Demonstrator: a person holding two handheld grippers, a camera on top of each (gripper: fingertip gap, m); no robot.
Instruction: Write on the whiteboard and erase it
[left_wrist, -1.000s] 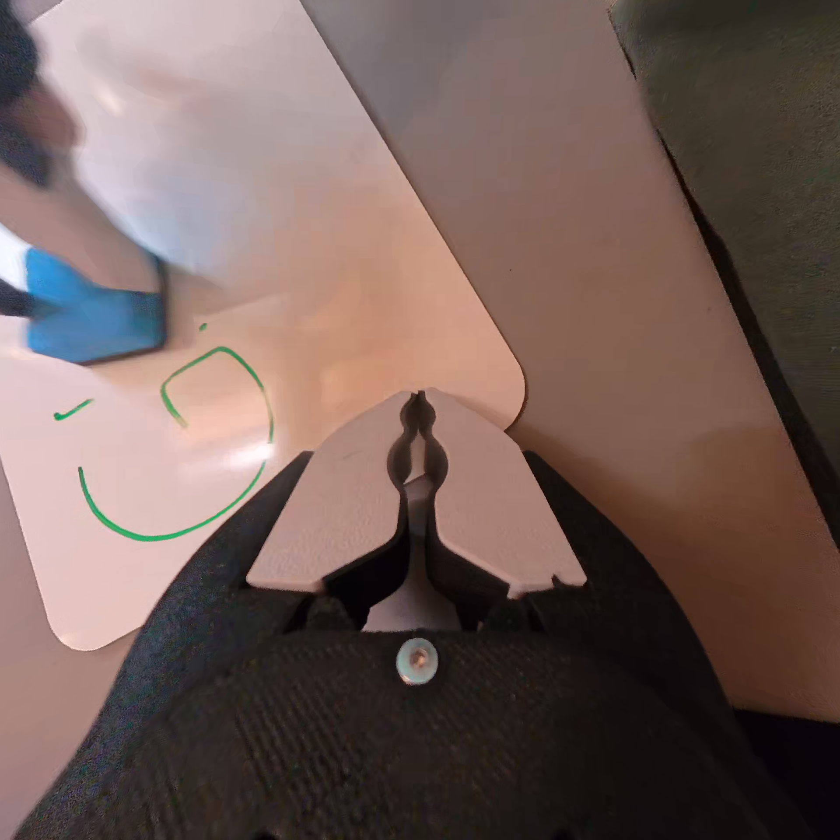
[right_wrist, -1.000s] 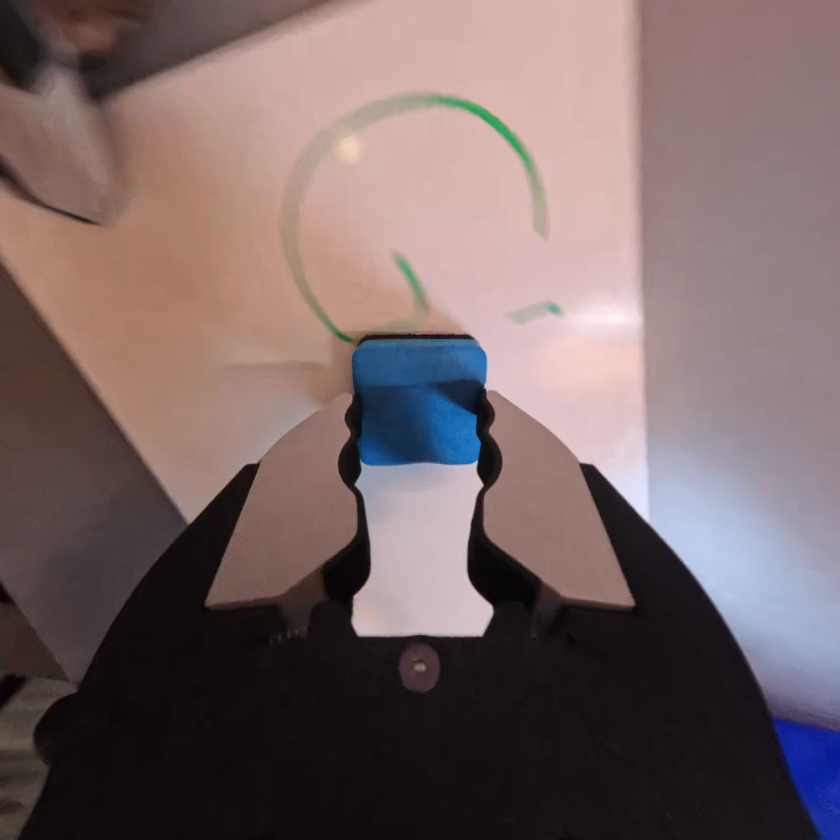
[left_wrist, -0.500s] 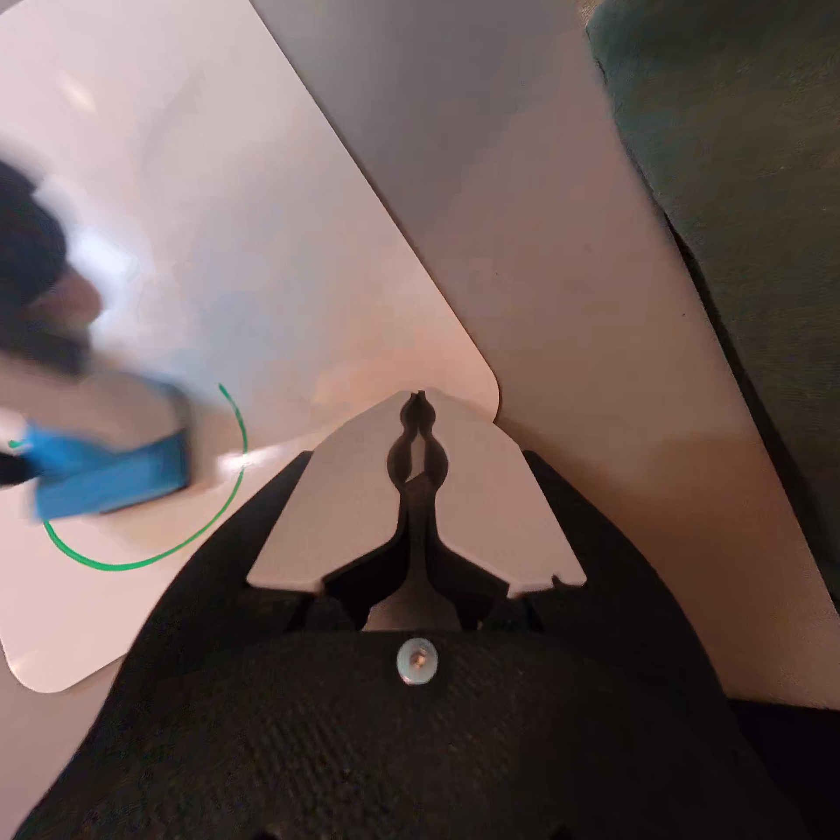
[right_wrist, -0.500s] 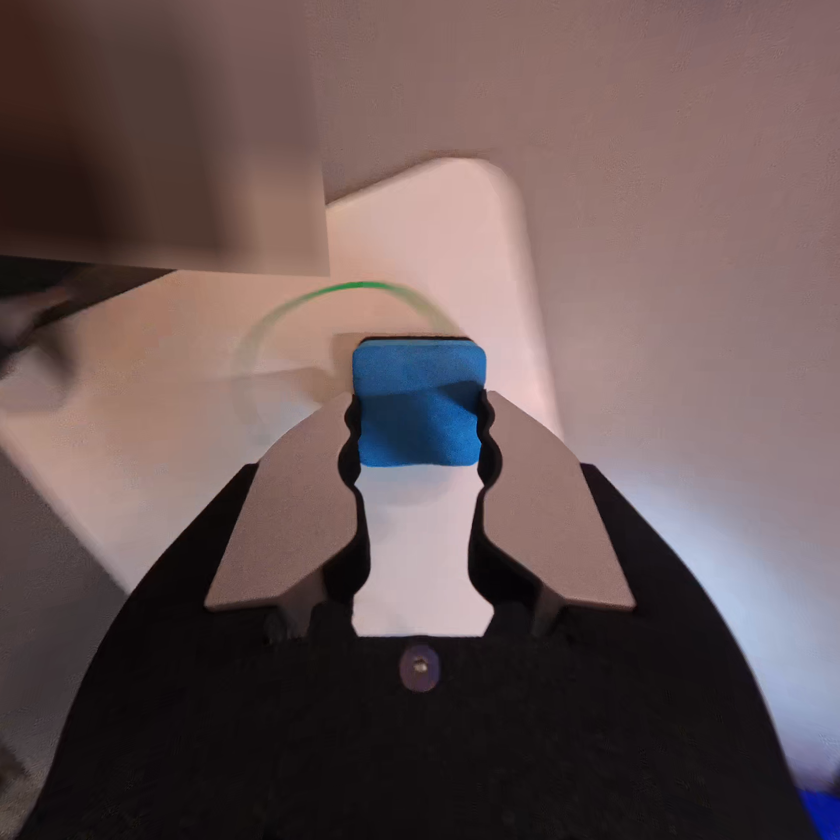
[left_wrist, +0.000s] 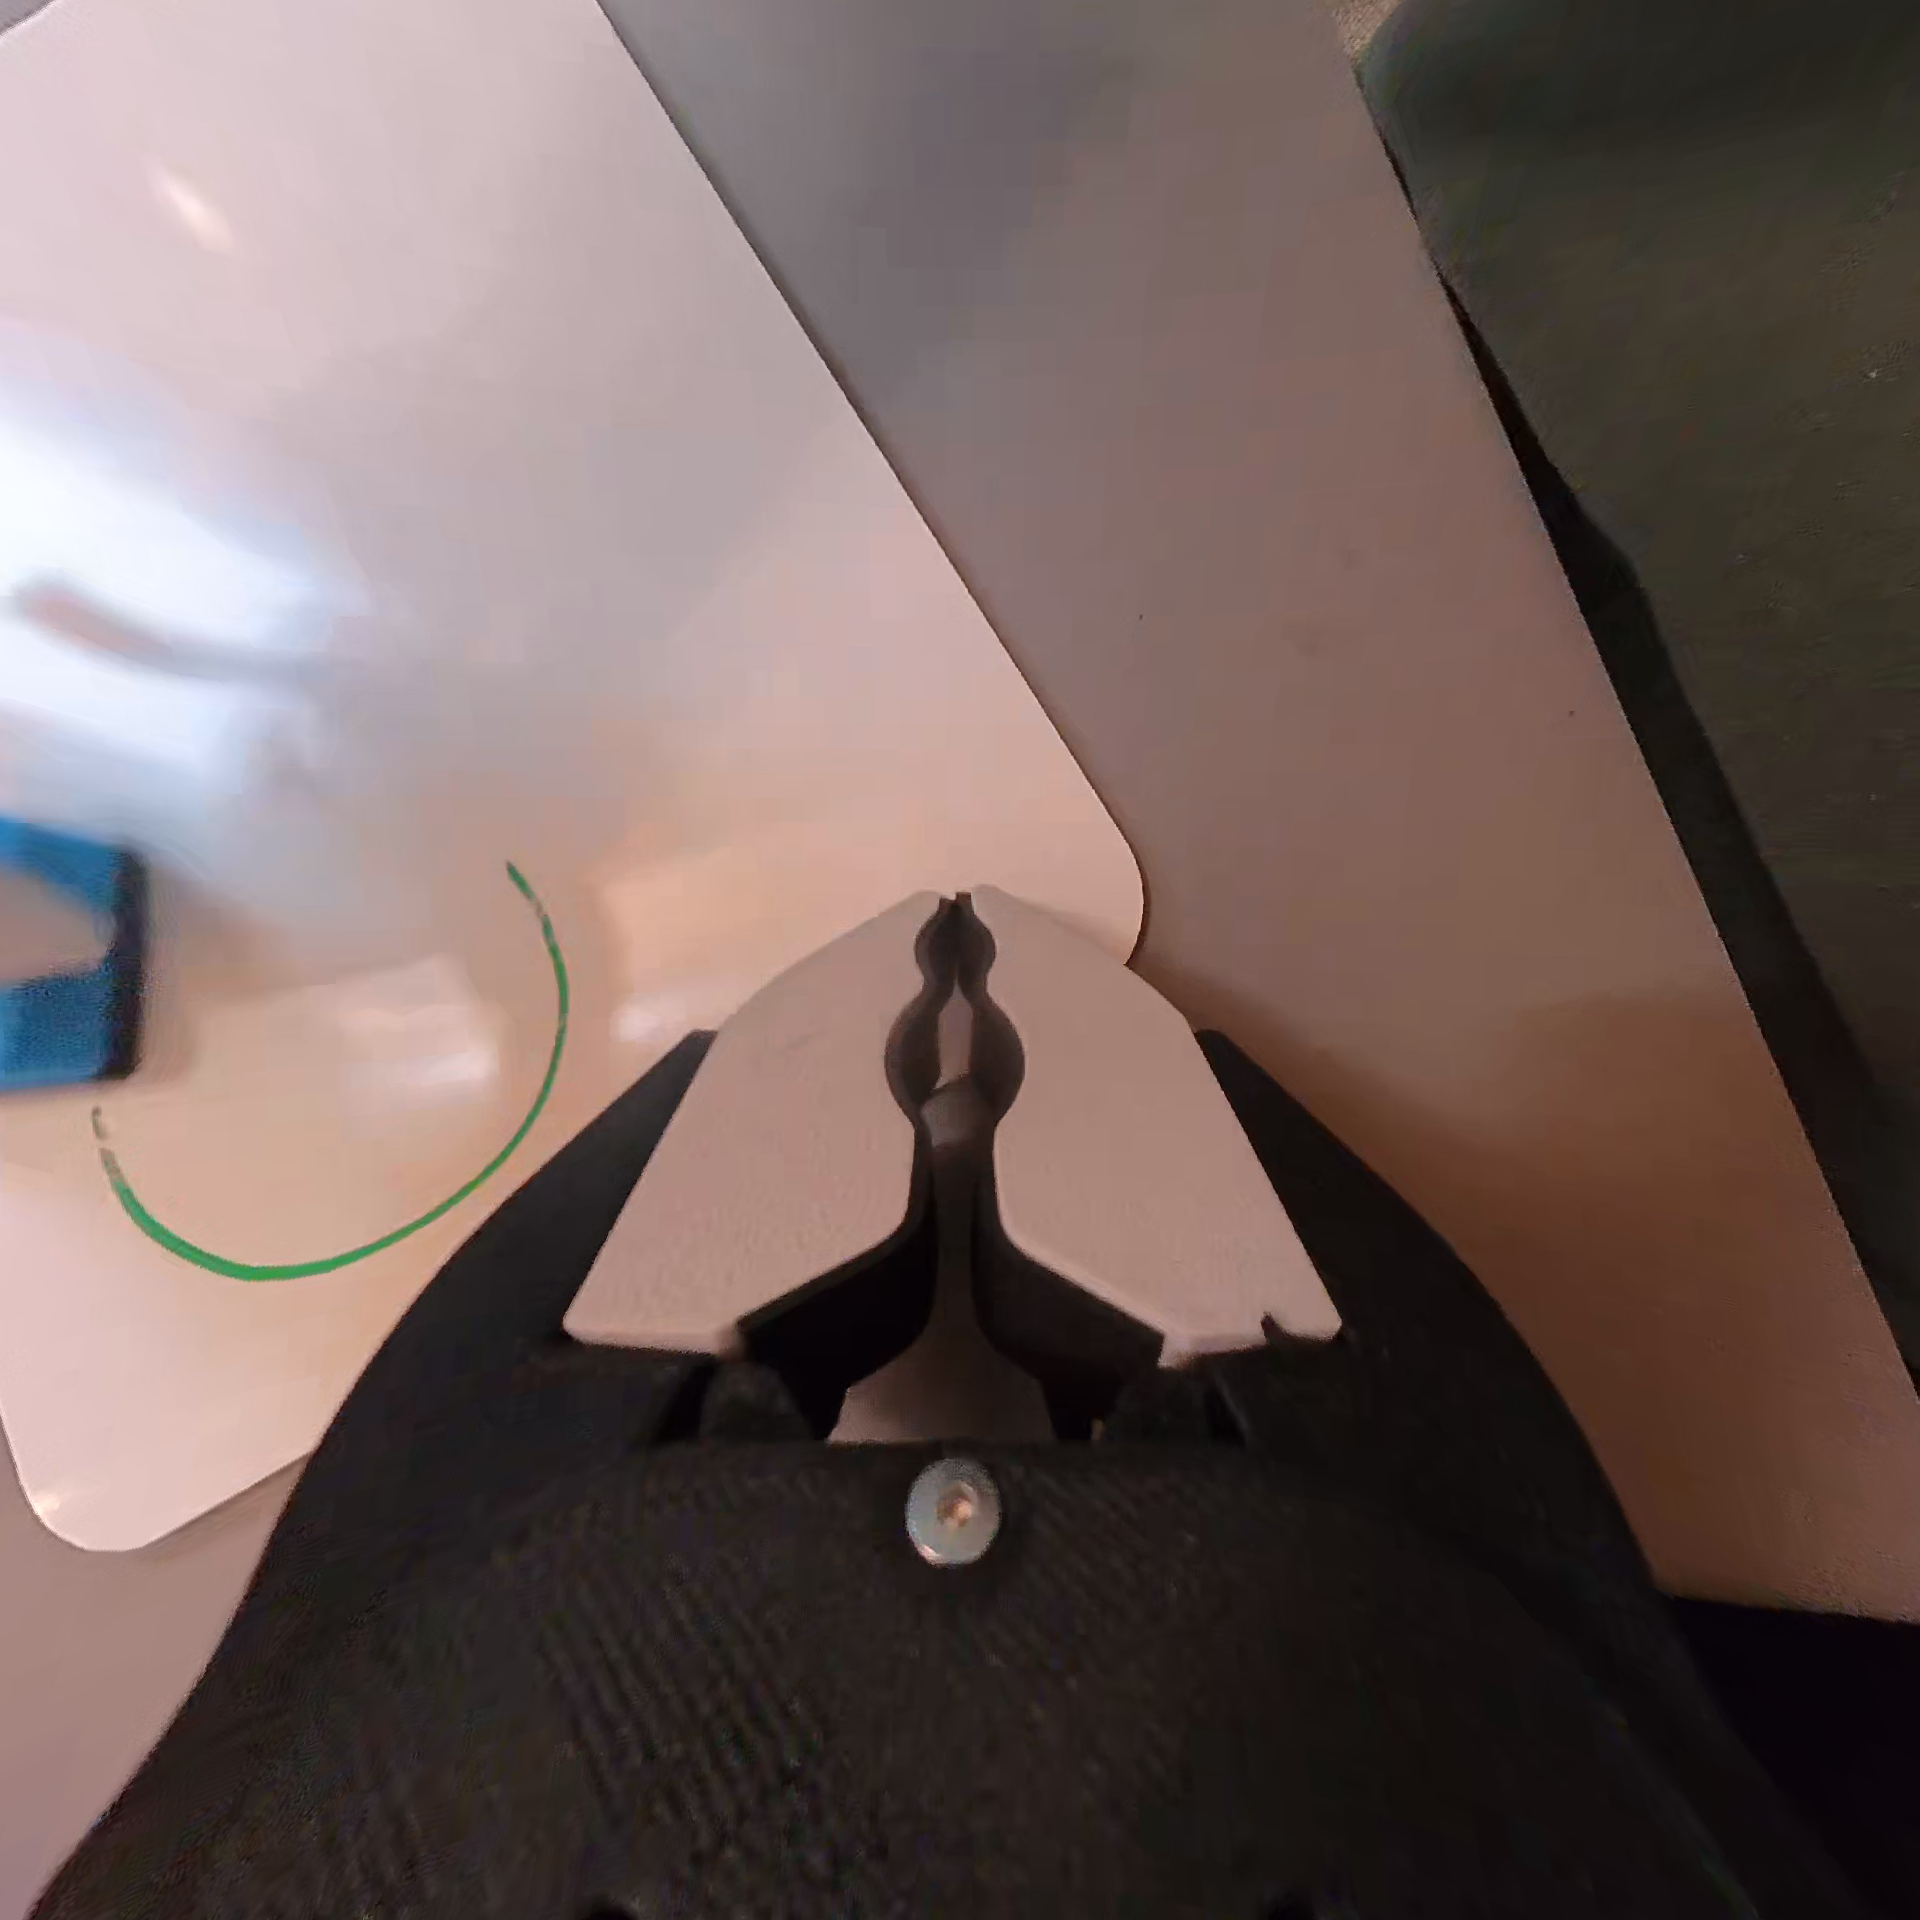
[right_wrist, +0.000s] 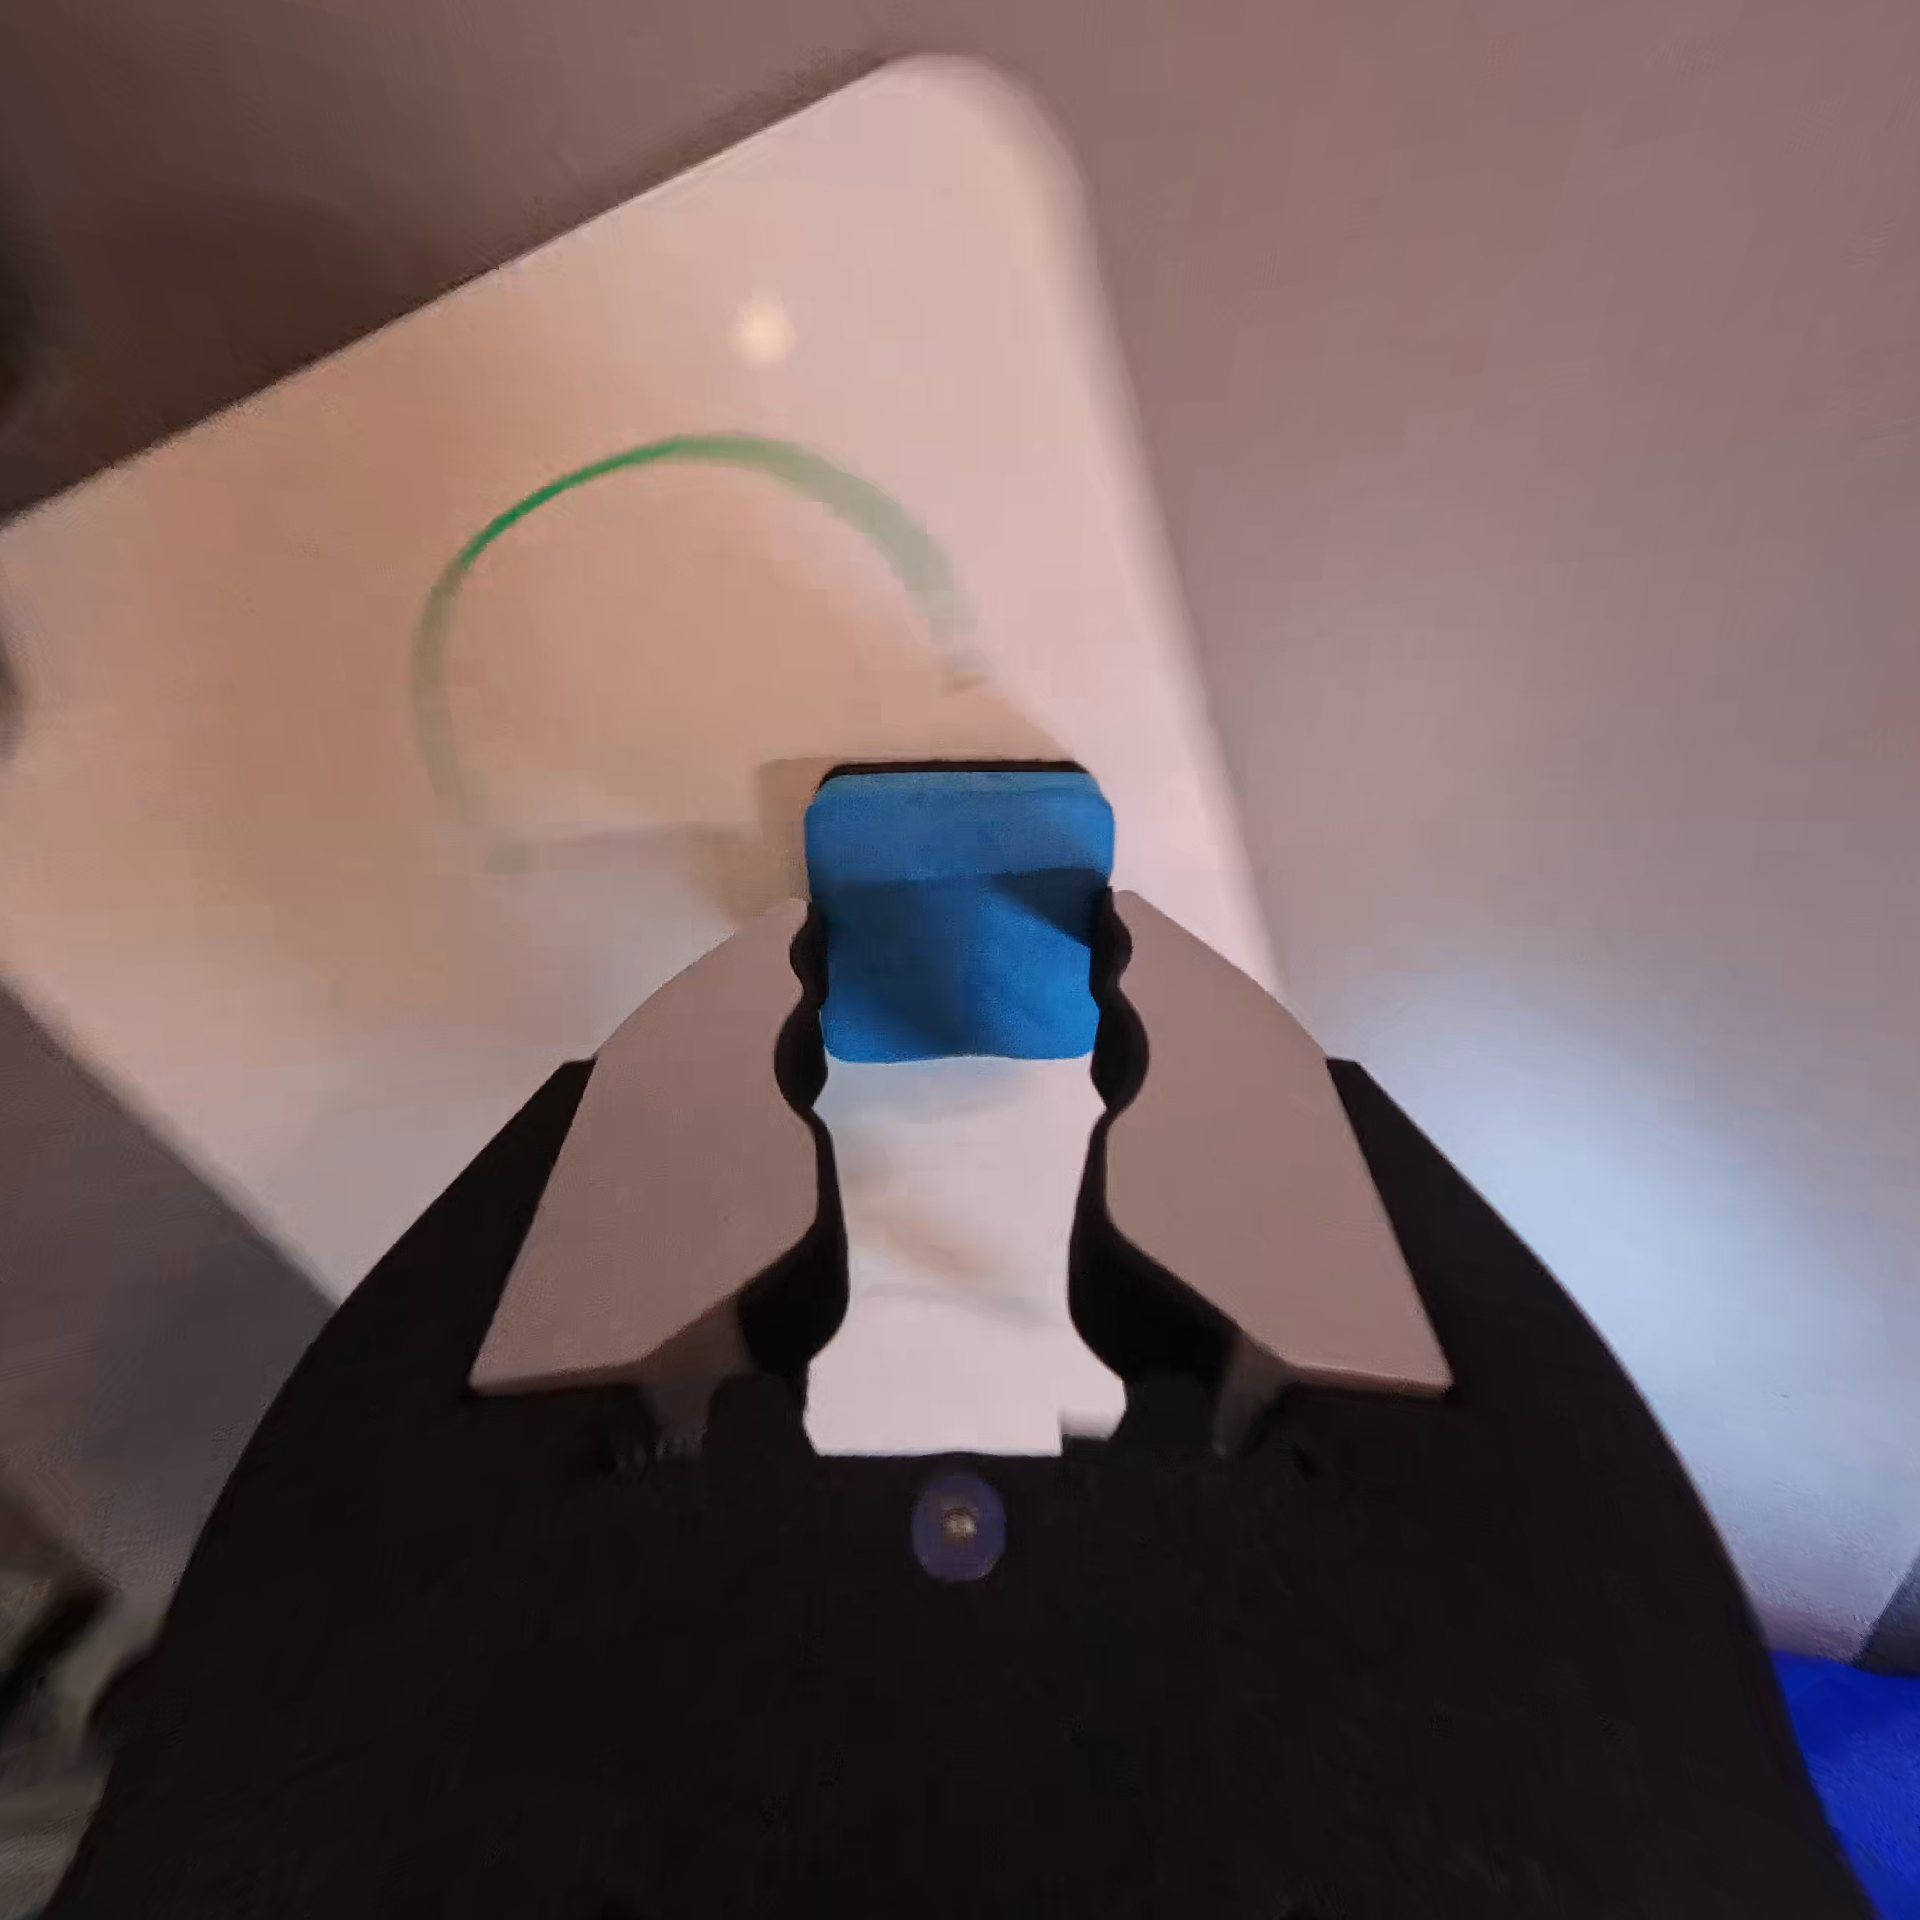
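Observation:
The white whiteboard (left_wrist: 436, 520) lies flat on the table. One green arc (left_wrist: 436, 1205) is left on it. My left gripper (left_wrist: 956, 902) is shut and empty, with its tips over the board's near right corner. My right gripper (right_wrist: 956, 914) is shut on the blue eraser (right_wrist: 956, 925), which is pressed on the whiteboard (right_wrist: 727, 291) just below the blurred green arc (right_wrist: 644, 478). In the left wrist view the eraser (left_wrist: 62, 987) shows blurred at the far left edge, above the arc's left end.
The beige-grey table (left_wrist: 1351, 727) runs on past the board to the right. A dark green fabric mass (left_wrist: 1714, 416) lies beyond the table's right edge. A blue thing (right_wrist: 1860, 1787) shows at the bottom right corner of the right wrist view.
The eraser has swept across the drawing. The inner green marks and the top of the ring are gone and only the arc remains. My left gripper stays shut at the corner.

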